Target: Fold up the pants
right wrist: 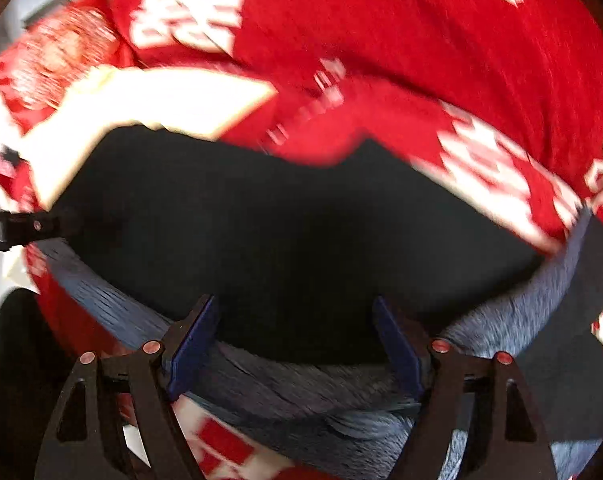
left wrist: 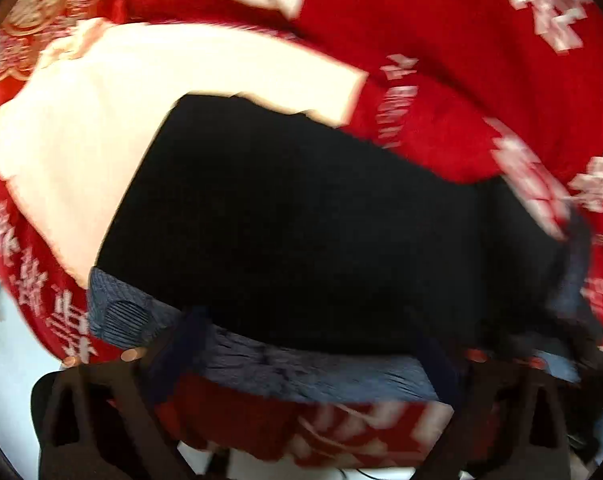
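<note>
The black pants (left wrist: 301, 220) lie on a red blanket, with their grey-blue fleece lining (left wrist: 317, 372) showing along the near edge. They also fill the middle of the right wrist view (right wrist: 293, 232), lining (right wrist: 293, 392) at the near edge. My left gripper (left wrist: 301, 336) is open, its fingers spread over the near edge of the pants. My right gripper (right wrist: 295, 340) is open, its blue pads (right wrist: 193, 340) standing apart over the lining edge. The left gripper's tip (right wrist: 21, 226) shows at the left of the right wrist view. Both views are blurred.
A red blanket with white characters (left wrist: 441, 40) covers the bed. A folded cream-white cloth (left wrist: 141, 120) lies beside and behind the pants on the left. The bed's near edge and pale floor (left wrist: 5, 368) show at the lower left.
</note>
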### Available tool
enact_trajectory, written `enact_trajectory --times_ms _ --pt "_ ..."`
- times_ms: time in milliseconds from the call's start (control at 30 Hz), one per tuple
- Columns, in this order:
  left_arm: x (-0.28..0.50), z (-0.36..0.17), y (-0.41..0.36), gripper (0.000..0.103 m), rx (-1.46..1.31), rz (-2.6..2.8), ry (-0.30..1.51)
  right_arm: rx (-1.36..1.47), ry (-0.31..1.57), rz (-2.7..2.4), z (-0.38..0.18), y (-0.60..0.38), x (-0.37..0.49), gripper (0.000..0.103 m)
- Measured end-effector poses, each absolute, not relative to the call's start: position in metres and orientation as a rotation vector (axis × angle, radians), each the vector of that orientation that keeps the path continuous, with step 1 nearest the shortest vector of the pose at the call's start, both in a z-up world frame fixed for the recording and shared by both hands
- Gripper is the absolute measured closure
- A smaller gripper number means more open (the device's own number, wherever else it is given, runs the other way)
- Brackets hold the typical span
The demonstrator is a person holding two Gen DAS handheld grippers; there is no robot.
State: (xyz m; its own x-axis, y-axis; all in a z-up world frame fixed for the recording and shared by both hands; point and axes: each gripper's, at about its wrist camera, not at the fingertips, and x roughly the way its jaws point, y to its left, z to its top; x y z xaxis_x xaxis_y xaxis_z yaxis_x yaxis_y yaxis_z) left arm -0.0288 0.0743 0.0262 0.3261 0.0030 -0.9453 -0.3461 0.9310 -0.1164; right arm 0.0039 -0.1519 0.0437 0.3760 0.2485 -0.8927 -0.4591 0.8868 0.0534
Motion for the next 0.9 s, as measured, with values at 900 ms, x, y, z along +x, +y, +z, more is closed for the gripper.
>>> enact_trajectory --times_ms 900 --pt "-0.035 0.023 0.039 0.003 -0.171 0.202 1.228 -0.034 0.997 0.322 0.063 -0.24 -0.014 0.021"
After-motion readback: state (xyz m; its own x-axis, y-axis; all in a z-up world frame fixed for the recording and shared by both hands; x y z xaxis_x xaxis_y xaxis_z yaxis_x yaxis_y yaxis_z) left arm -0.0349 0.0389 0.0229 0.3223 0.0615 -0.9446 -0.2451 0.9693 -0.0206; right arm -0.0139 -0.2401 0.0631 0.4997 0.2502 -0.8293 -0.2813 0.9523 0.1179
